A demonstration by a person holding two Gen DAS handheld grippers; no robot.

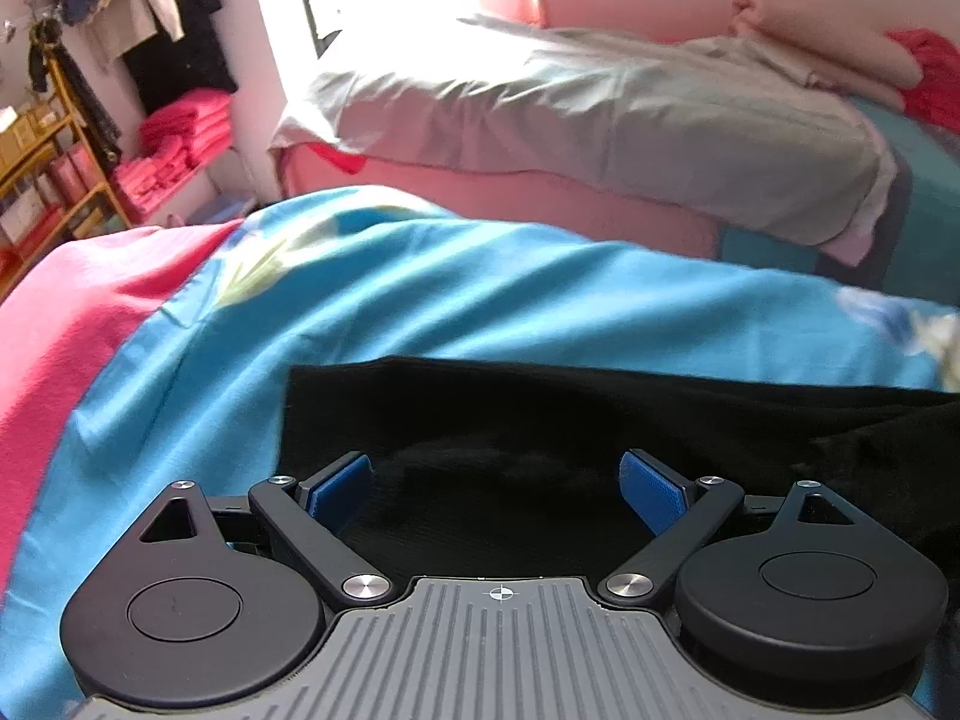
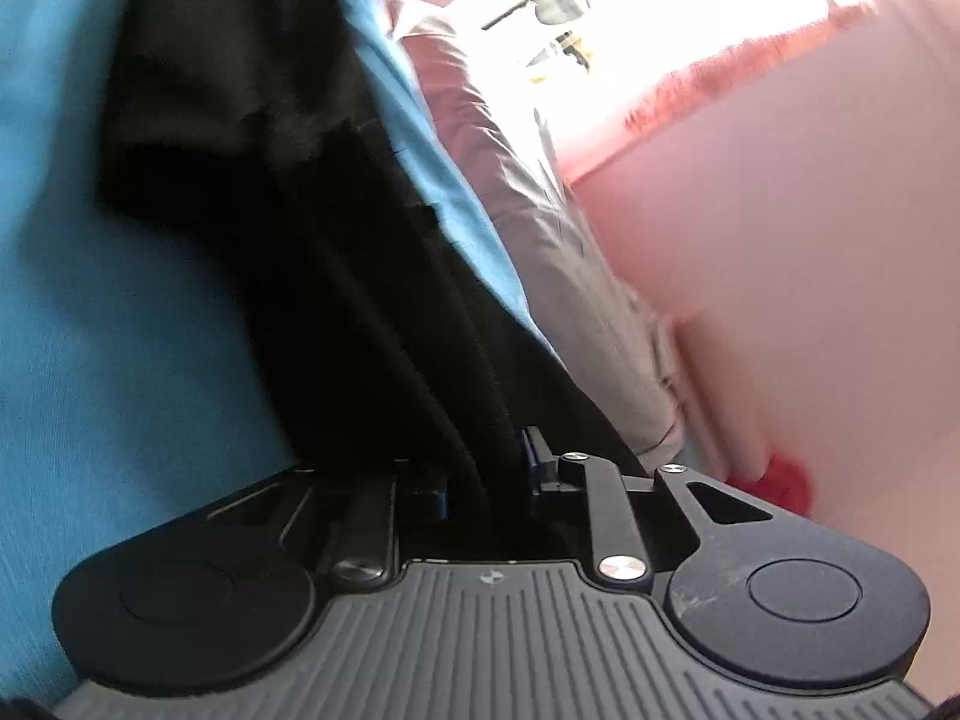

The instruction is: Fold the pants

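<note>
Black pants (image 1: 540,414) lie on a bright blue bed sheet (image 1: 420,288), their left edge just beyond my left gripper (image 1: 495,480). That gripper hovers over the dark cloth with its blue pads (image 1: 339,486) wide apart and nothing between them. In the right wrist view the picture is rolled sideways and blurred. There the pants (image 2: 300,210) run in a long dark band up from my right gripper (image 2: 486,480), whose jaws are pinched close together with a fold of the black fabric caught between them. The right gripper's left finger is mostly hidden in the cloth.
A pink blanket (image 1: 60,330) borders the sheet on the left. Behind it a grey cover (image 1: 600,120) is draped over a second pink bed. A wooden shelf (image 1: 48,168) and stacked pink towels (image 1: 180,144) stand far left. Sheet (image 2: 120,330) and grey cloth (image 2: 540,210) flank the pants.
</note>
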